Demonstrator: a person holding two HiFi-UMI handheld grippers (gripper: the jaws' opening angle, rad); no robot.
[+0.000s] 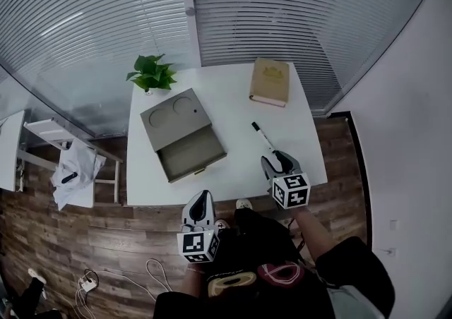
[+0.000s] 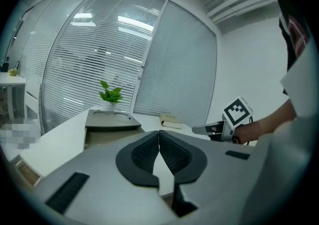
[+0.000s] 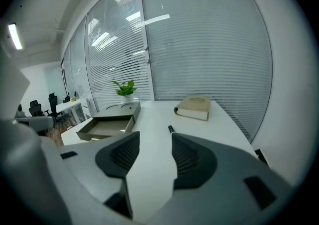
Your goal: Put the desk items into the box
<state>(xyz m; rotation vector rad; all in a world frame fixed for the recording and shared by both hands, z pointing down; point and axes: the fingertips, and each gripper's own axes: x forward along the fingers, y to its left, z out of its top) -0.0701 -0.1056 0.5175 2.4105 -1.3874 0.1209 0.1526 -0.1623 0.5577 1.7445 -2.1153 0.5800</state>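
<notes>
Two tools at the near edge of the white desk (image 1: 233,116). Left gripper (image 1: 201,197) at 7 o'clock, jaws pressed together, empty. Right gripper (image 1: 272,162) at 5 o'clock, jaws spread, nothing between. Black pen (image 1: 263,135) just beyond, toward 12. Book (image 1: 270,81) at 1 o'clock, open box (image 1: 189,152) at 9, plant (image 1: 150,73) at 11.

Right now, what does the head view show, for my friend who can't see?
A white table holds an open grey box, a pen, a tan book and a plant. The right gripper points at the pen.
</notes>
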